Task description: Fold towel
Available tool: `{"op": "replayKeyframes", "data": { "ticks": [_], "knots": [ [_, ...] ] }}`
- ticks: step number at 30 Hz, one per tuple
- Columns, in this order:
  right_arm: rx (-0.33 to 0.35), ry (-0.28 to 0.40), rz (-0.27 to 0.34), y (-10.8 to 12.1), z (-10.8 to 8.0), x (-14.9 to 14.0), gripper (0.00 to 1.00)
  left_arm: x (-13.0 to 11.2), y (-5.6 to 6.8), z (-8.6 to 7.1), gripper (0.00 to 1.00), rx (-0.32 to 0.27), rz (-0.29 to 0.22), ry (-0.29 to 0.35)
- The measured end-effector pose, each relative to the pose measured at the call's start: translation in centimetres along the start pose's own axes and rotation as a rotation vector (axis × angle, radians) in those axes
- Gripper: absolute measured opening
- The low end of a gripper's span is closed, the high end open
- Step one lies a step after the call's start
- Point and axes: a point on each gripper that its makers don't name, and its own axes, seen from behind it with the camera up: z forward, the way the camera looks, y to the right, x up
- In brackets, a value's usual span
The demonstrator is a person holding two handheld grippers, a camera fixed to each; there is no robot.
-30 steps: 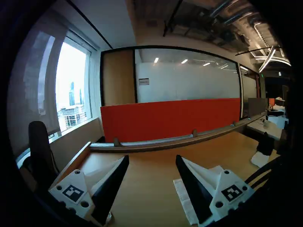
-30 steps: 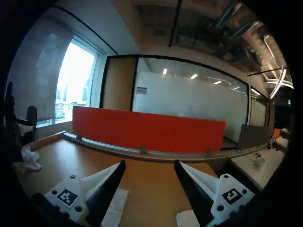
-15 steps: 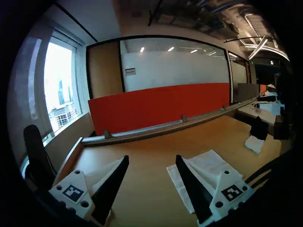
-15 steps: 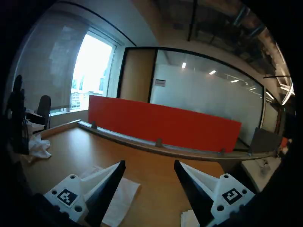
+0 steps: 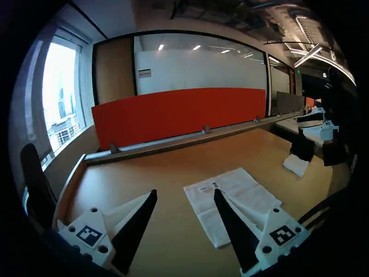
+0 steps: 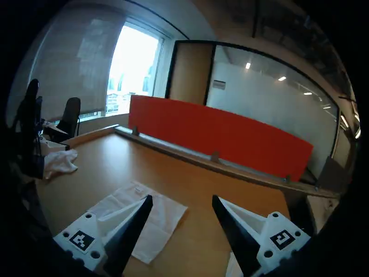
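A white towel lies spread flat on the wooden desk, ahead and a little right of my left gripper, which hangs open above the desk with nothing between its fingers. Its right finger partly covers the towel's near edge. In the right gripper view the same towel lies flat ahead and to the left, partly behind the left finger. My right gripper is open and empty above the desk.
A red partition runs along the desk's far edge. A crumpled white cloth lies at the left in the right gripper view, next to dark chairs. Another white cloth and a dark object sit at the desk's right.
Both grippers have tilted downward and drawn back, so the whole towel has come into view below the partition. Both stayed open.
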Motion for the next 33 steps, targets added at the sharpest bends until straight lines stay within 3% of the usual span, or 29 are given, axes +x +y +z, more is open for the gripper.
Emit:
{"op": "replayKeyframes", "data": {
  "ticks": [14, 33],
  "knots": [
    [0.121, -0.13, -0.033, -2.3, 1.2, -5.6, 1.0, -5.0, 3.9, 1.7, 0.92, -0.136, 0.016, -0.116],
    [0.19, -0.303, -0.055, -5.6, 4.8, -16.9, 1.0, -14.6, 8.3, 6.1, 0.92, -0.259, 0.076, -0.3]
  ]
}}
